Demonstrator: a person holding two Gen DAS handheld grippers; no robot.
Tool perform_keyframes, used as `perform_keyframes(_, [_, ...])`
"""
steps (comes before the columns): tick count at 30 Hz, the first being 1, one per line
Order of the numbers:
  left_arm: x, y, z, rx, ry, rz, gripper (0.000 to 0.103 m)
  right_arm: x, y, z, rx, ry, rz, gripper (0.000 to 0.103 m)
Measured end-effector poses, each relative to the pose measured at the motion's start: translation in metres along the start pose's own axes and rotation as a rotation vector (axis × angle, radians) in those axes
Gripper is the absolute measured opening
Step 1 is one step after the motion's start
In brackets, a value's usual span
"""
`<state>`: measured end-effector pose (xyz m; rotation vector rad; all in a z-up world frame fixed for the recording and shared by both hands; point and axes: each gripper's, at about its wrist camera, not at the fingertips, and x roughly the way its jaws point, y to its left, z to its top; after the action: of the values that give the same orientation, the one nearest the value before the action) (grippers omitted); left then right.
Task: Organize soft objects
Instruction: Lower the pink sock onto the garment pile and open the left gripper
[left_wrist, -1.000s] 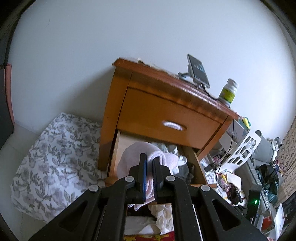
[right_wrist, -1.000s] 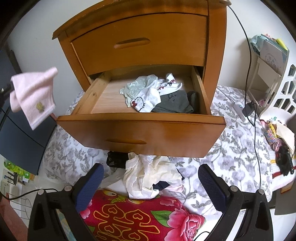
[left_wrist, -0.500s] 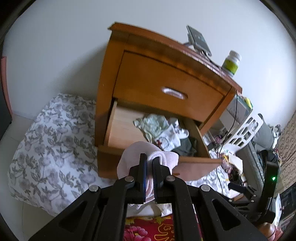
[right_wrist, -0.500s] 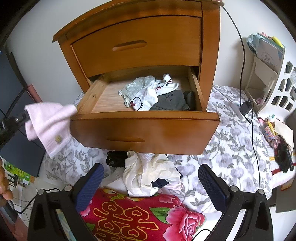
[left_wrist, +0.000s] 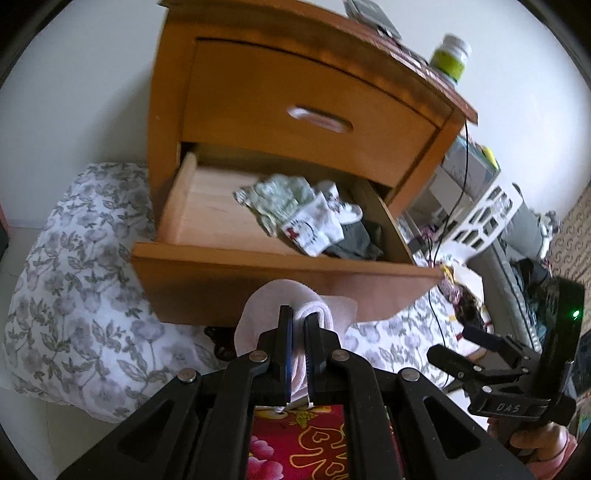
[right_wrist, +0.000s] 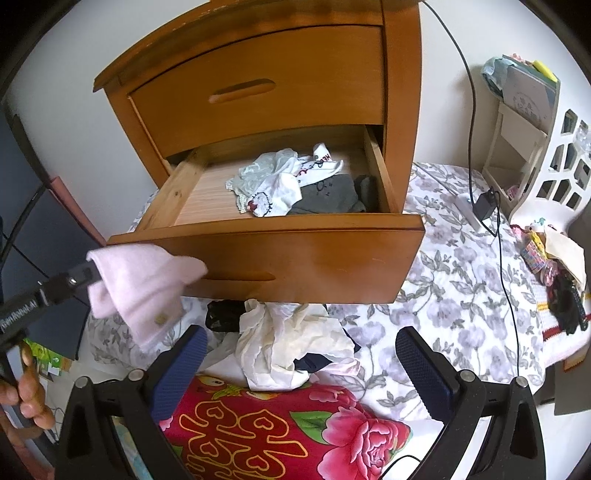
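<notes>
— What's nearest?

— The left claw (left_wrist: 299, 328), jaws pinched tight on a folded pink cloth (right_wrist: 140, 288); the cloth hangs in the air just in front of the open drawer's (right_wrist: 295, 254) front panel, at its left corner, not yet inside.

— And the right claw (right_wrist: 295, 365)?

— Spread wide with nothing between its blue pads (right_wrist: 421, 362); below it lies a red floral blanket (right_wrist: 280, 432), then a crumpled heap of white clothes (right_wrist: 291, 343) on the grey floral bedsheet (right_wrist: 454, 291), under the drawer's front edge.

— Farther on?

— Inside the drawer, small white and grey garments (right_wrist: 295, 188) bunched toward its right side, bare wood on the left; above it the upper drawer (right_wrist: 255, 92) is closed; on the nightstand's top stands a green-labelled bottle (left_wrist: 450, 59).
</notes>
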<state>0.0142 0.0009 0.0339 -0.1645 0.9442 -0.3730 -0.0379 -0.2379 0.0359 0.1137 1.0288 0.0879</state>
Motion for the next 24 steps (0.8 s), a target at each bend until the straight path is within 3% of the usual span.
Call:
perform_keyframes(14, [0.064,-0.028,-0.017,0.055,0.134,-0.05,0.005,0.007,-0.014,-0.001,0.026,0.013,-0.006,0.103])
perform_keyframes(19, [0.088,-0.023,-0.022,0.045,0.173,-0.039,0.005,0.013,-0.017,-0.001,0.031,0.028,-0.009,0.103])
perform_keyframes(24, [0.122,-0.013,-0.036,0.018,0.27,-0.028,0.005,0.018,-0.017,-0.001,0.028,0.041,-0.01,0.103])
